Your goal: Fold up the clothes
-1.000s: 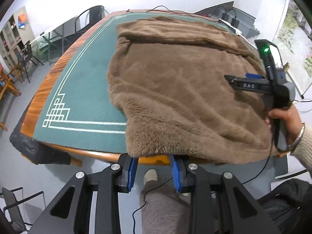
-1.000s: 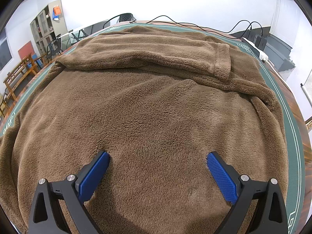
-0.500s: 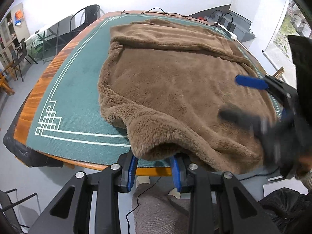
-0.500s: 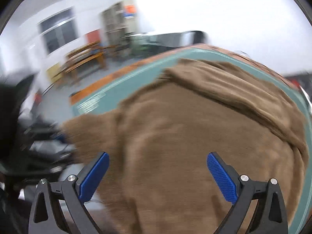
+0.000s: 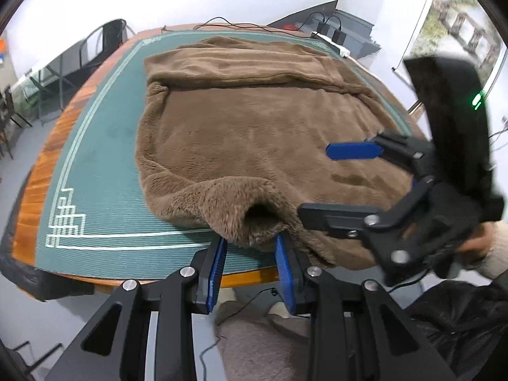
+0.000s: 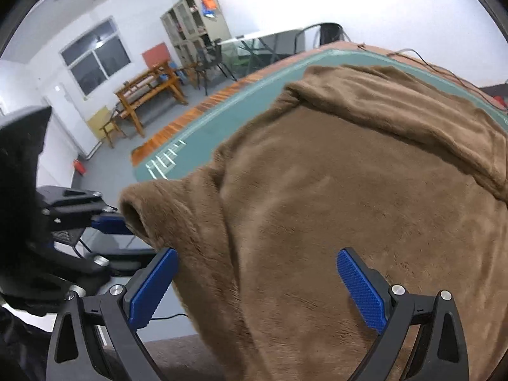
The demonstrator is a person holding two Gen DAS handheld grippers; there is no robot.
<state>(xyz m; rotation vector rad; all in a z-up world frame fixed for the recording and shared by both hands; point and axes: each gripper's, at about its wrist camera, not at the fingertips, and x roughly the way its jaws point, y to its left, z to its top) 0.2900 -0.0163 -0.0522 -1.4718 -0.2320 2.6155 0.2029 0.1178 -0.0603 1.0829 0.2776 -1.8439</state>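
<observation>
Lifted now: the brown fleece's (image 5: 254, 133) corner, up off the table's (image 5: 95, 146) near edge.
Left gripper (image 5: 250, 254) pinches it for folding; right gripper (image 6: 257, 281) hovers wide open, ready to help.

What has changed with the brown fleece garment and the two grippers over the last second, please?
The left gripper, shut on the fuzzy brown fleece garment, has lifted its near hem off the table edge. The right gripper swung left toward that lifted corner, its fingers open. The garment's far part stays flat on the green-topped wooden table.

clear: green table (image 5: 104, 165) left of brown garment (image 5: 254, 133) | blocked: right gripper (image 5: 336, 184) above garment's near-right
</observation>
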